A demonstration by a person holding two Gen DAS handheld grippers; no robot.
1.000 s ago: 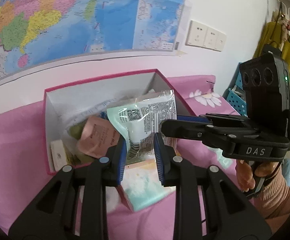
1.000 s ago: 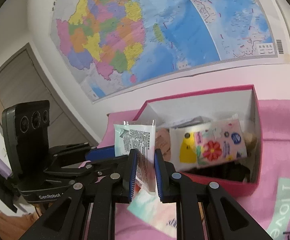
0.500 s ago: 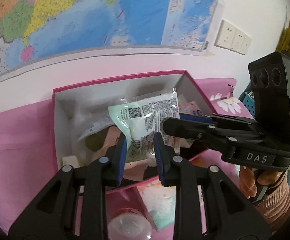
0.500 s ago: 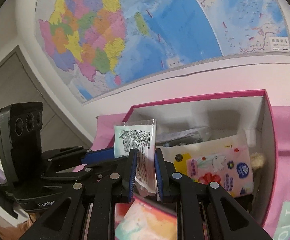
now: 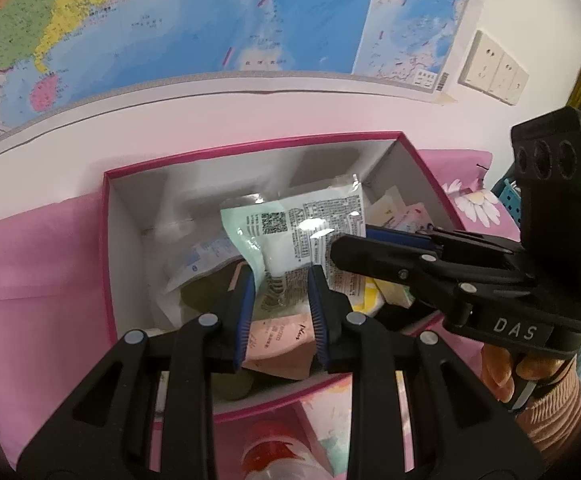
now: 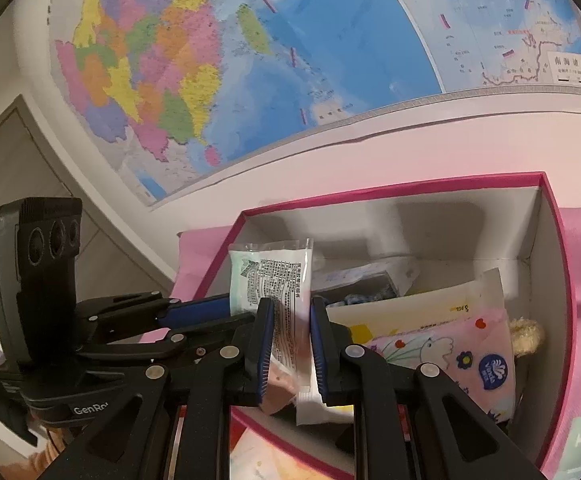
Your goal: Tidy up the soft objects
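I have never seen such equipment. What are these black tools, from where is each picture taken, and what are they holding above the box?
No robot here: a person holds one hand-held clamp in each hand, each carrying a wide-angle camera looking along its two fingers. One picture looks from the left gripper, the other from the right gripper; each also sees the other tool. Both are shut on the same pale green packet with printed text, held above a pink box on pink fabric. The box already holds soft packets, including a flowery pink pack. A hand shows under the right tool. A map hangs behind.
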